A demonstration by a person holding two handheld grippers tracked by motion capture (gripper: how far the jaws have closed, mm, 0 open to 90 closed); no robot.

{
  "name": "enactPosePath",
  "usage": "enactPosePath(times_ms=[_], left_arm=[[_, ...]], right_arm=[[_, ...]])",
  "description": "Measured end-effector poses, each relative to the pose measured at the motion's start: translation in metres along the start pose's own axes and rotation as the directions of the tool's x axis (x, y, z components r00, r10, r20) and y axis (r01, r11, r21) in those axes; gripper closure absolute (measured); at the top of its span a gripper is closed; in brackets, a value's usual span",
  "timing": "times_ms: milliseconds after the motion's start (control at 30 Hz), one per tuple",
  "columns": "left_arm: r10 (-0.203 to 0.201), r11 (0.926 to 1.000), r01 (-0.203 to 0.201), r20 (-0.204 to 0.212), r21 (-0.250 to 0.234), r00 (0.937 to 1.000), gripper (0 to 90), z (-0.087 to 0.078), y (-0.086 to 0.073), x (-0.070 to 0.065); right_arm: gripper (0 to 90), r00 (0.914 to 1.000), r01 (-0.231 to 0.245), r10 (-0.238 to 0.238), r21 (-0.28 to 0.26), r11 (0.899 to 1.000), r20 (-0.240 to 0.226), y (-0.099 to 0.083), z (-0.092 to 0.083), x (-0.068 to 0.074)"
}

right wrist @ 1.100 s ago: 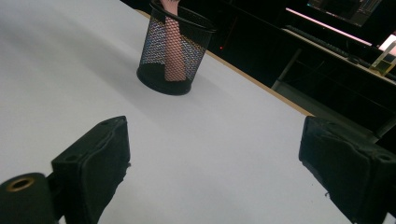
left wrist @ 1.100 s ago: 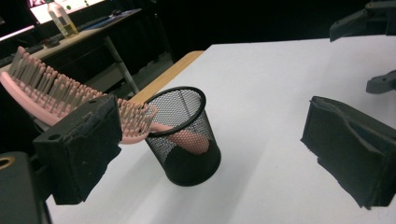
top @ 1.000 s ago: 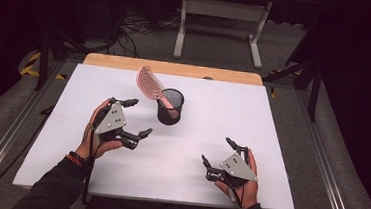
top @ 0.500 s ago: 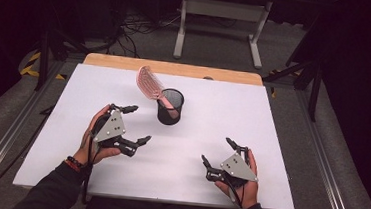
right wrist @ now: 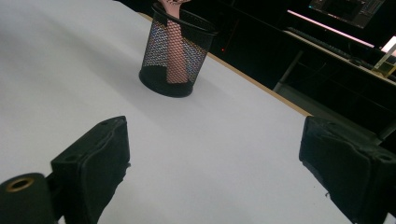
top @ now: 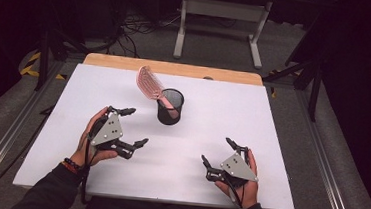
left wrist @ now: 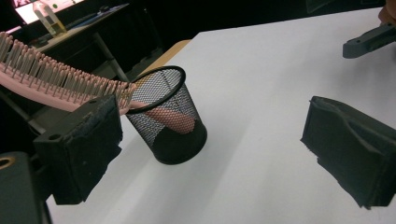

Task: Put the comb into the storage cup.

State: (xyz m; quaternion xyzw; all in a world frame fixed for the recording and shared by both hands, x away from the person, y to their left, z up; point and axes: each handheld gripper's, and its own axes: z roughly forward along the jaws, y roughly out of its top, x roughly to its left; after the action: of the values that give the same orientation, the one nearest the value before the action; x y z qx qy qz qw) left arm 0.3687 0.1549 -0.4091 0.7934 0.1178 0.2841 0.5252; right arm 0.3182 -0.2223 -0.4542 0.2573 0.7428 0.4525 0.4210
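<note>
A black mesh cup point(top: 170, 107) point(left wrist: 168, 122) point(right wrist: 175, 52) stands upright near the middle of the white table point(top: 223, 107). A pink hairbrush point(top: 151, 84) point(left wrist: 51, 85) leans in it, handle down, bristled head sticking out over the rim toward the far left. My left gripper point(top: 130, 127) is open and holds nothing, a short way to the near left of the cup. My right gripper point(top: 218, 152) is open and holds nothing, near the front right of the table. In the left gripper view the right gripper's jaw tip point(left wrist: 369, 39) shows at the upper right.
A wooden strip point(top: 176, 68) runs along the table's far edge. Beyond it stand a grey metal stand point(top: 220, 17) and cables on the floor. Metal rails flank the table on both sides.
My left gripper has drawn back toward the near side, away from the cup, staying open. The right gripper, cup and brush have not moved.
</note>
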Motion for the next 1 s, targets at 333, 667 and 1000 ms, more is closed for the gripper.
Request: enactPosePath(times_ms=[333, 667, 1000], left_arm=[[0.005, 1.0, -0.005, -0.012, 0.0, 0.9999, 5.9, -0.006, -0.005, -0.002], [0.007, 1.0, -0.007, -0.018, -0.003, 0.9998, 5.8, -0.012, -0.01, -0.005], [-0.002, 1.0, 0.002, -0.033, -0.007, 0.9994, 5.6, -0.023, -0.014, -0.005]], right_arm=[[9.2, 1.0, 0.002, -0.002, -0.006, 1.0, -0.002, 0.0, -0.001, 0.0], [8.8, 1.0, 0.008, -0.008, -0.013, 1.0, -0.001, 0.001, -0.002, 0.0], [5.7, 0.9999, 0.011, -0.011, -0.028, 1.0, 0.008, 0.003, -0.004, -0.001]])
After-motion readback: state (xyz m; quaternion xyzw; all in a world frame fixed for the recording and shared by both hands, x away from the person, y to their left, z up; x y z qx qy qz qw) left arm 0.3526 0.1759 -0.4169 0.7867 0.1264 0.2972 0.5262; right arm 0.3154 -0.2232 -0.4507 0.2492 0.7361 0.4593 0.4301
